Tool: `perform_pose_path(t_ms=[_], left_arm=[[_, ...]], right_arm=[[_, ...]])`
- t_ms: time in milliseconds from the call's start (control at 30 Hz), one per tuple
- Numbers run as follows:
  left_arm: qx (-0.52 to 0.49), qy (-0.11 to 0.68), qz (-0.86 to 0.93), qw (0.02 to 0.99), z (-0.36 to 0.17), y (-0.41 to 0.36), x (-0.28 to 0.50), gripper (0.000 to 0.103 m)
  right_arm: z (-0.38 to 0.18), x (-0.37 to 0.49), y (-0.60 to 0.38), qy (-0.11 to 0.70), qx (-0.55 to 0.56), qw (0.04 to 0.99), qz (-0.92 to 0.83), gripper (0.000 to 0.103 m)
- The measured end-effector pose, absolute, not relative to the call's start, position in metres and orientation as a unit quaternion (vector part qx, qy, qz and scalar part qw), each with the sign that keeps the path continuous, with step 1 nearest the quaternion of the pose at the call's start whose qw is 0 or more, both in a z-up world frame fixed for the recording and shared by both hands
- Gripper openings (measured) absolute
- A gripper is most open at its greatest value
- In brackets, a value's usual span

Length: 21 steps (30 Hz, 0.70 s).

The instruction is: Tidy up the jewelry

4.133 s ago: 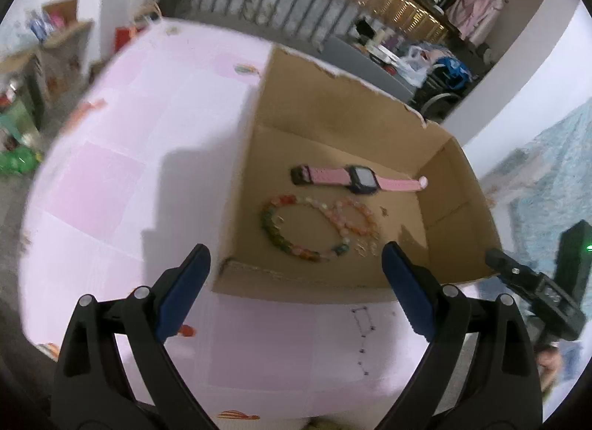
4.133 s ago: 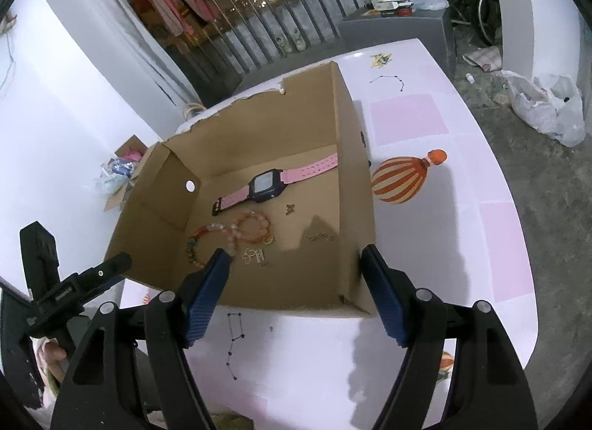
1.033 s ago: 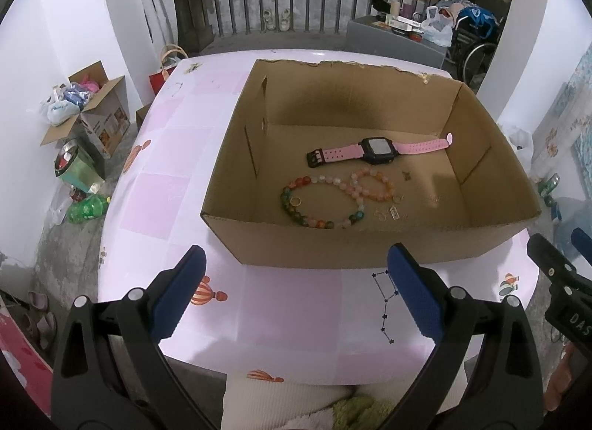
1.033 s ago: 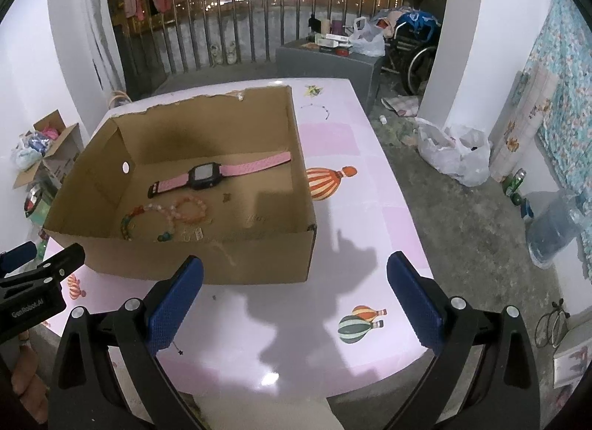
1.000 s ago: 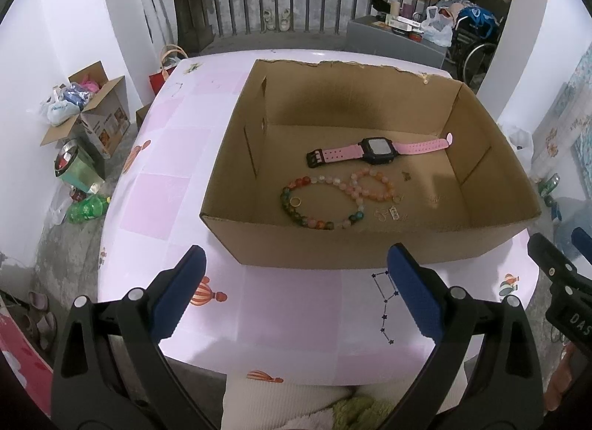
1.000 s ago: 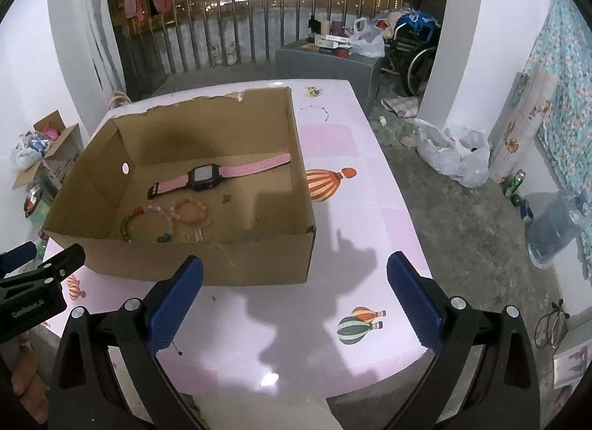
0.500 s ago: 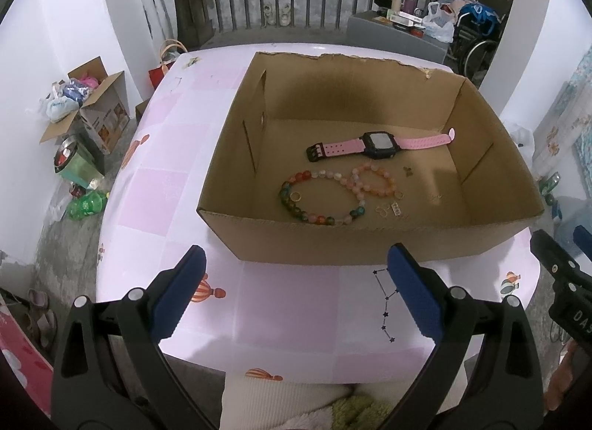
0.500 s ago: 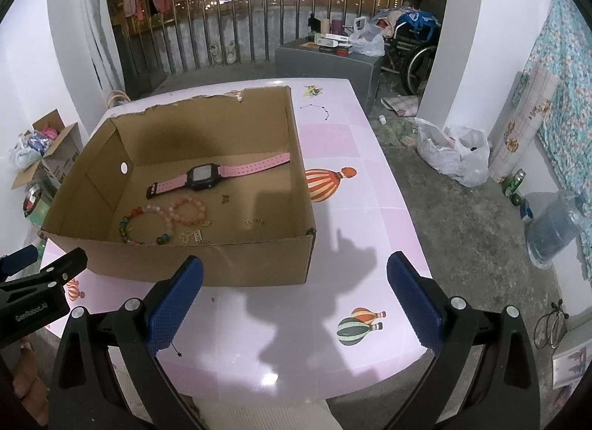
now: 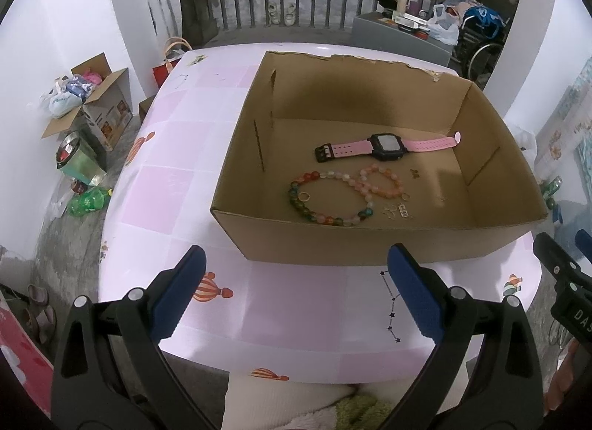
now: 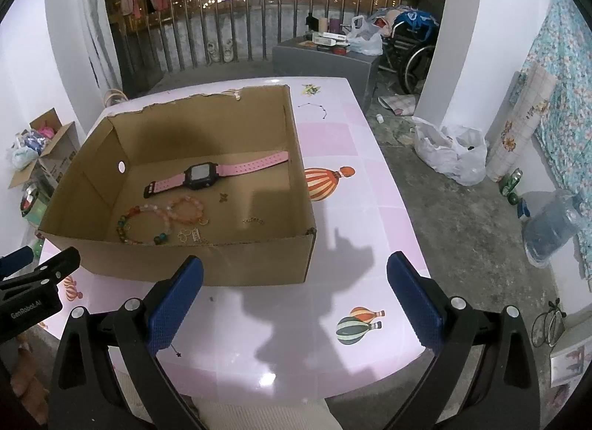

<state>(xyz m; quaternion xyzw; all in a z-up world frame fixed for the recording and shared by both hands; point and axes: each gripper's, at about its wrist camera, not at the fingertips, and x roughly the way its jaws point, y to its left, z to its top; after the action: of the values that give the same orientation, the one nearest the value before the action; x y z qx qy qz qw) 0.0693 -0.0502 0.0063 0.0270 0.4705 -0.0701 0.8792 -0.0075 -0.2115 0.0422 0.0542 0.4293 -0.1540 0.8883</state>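
We list a cardboard box [image 9: 370, 249] on the pink desk [image 9: 177, 186], open at the top, with the jewelry lying on its floor.

Watch [image 9: 386, 146]: pink strap, black face, laid flat toward the far wall of the box.

Large bead bracelet [image 9: 325, 200]: green, red and pale beads, nearer the front wall, touching the small pink bead bracelet [image 9: 381, 182] at its right.

Small metal pieces: a ring [image 9: 303, 196] inside the large bracelet's loop, a charm [image 9: 414, 172] just right of the pink bracelet, a tag [image 9: 404, 212] near the front wall, and a thin chain [image 10: 253, 221] apart to the right.

Left tool [image 9: 296, 293]: we hold it low over the desk's near edge, short of the box front, pointing at the box. Its blue-padded fingers [image 9: 179, 291] stand wide apart and carry nothing.

Right tool [image 10: 296, 293]: we hold it likewise over the near edge, off the box's right front corner, fingers [image 10: 414, 297] spread wide with nothing between them. Its shadow falls on the desk right of the box.
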Motion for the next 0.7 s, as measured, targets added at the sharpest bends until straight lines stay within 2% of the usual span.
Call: perform_pose_path(t_ms=[700], left_arm=[[0.051,0.486,-0.061,0.87,0.011,-0.038,0.071,0.095]], right_arm=[[0.047,0.001,-0.215,0.459,0.046,0.874,-0.149,0.097]])
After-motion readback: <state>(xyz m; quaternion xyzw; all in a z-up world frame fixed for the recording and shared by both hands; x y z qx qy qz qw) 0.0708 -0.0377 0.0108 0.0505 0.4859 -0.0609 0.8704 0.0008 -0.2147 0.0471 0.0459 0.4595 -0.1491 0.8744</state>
